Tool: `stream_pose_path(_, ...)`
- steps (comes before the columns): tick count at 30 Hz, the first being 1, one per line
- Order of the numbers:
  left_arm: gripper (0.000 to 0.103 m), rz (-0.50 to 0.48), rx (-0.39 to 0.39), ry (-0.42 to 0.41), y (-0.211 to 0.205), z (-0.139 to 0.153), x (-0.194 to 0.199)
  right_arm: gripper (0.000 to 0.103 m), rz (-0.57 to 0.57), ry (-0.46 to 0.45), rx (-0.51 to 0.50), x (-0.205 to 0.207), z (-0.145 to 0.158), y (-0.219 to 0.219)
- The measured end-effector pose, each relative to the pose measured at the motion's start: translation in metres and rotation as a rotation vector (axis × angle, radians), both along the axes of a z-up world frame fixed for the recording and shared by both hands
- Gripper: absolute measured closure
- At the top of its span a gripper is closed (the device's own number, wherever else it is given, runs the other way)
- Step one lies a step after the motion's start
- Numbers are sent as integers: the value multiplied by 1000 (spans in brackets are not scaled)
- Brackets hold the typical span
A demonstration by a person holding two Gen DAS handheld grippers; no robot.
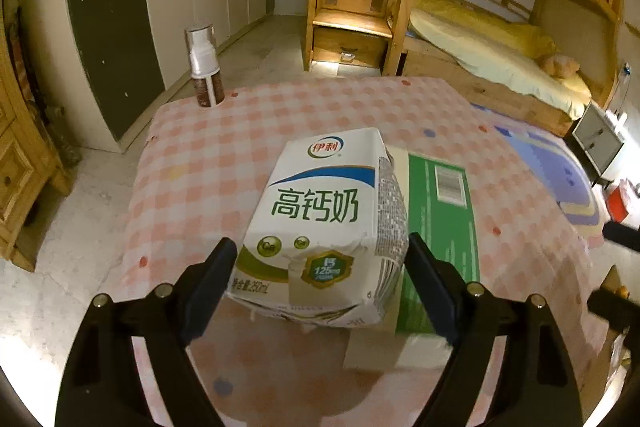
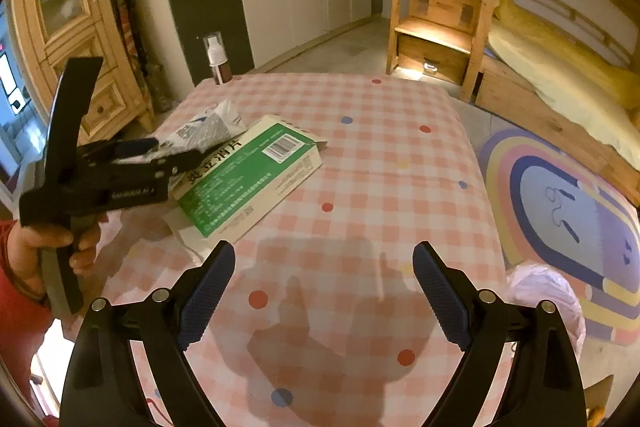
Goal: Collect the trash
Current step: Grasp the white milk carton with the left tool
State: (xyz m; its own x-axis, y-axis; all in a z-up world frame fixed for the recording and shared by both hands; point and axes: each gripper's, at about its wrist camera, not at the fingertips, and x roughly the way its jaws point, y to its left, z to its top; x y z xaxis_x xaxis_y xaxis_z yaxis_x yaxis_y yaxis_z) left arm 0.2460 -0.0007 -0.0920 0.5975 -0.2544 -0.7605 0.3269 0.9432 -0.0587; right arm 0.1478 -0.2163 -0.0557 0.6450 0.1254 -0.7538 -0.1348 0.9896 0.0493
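Behind the bench (image 2: 384, 155) stood a bedroom: white wardrobe doors at 11 o'clock, a wooden bunk bed (image 2: 552, 75) with drawer steps at 1 o'clock, and a rainbow rug (image 2: 560, 211) on the floor at 3 o'clock. Pink checked cloth with coloured dots covered the bench top.

Two pieces of trash lay together on it. A white milk carton (image 1: 320, 223), dented near its lower end, rested partly on a flattened green and white box (image 1: 440, 219). In the left wrist view the carton's long axis ran roughly from 6 o'clock toward 12, along the line of the fingers, and its near end sat between the jaws of the left gripper (image 1: 322, 283). Those jaws stood apart on either side of it; whether the pads already touched the carton's walls could not be told. A small pump bottle (image 1: 205, 67) stood upright at the far left corner of the bench, well apart from the rest.

The right gripper (image 2: 324, 291) hovered over bare cloth with its jaws wide apart and nothing between them. From it, the box (image 2: 248, 179) lay at about 11 o'clock and the carton (image 2: 208, 131) beyond that, behind the left gripper (image 2: 168, 155).

So the left side was clearly the nearer one, already straddling the carton across its narrow width. Probably the coming move was simply to squeeze and lift. The dented wall might give under pressure. A pale plastic bag (image 2: 548, 299) showed off the bench edge at 4 o'clock, likely where the trash was meant to go.
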Motion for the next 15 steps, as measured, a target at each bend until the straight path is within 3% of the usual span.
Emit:
stream_pose_path(4,21,-30,-66,43,1,1,-13,13,5,-6,7,-5,3,2)
stream_pose_path(13,21,-158,-111,62,-45,1,-64,13,-51,-31,2,-25,10,-18)
stream_pose_path(15,21,-140,-110,57,-47,1,-68,13,-71,-36,8,-31,10,-26)
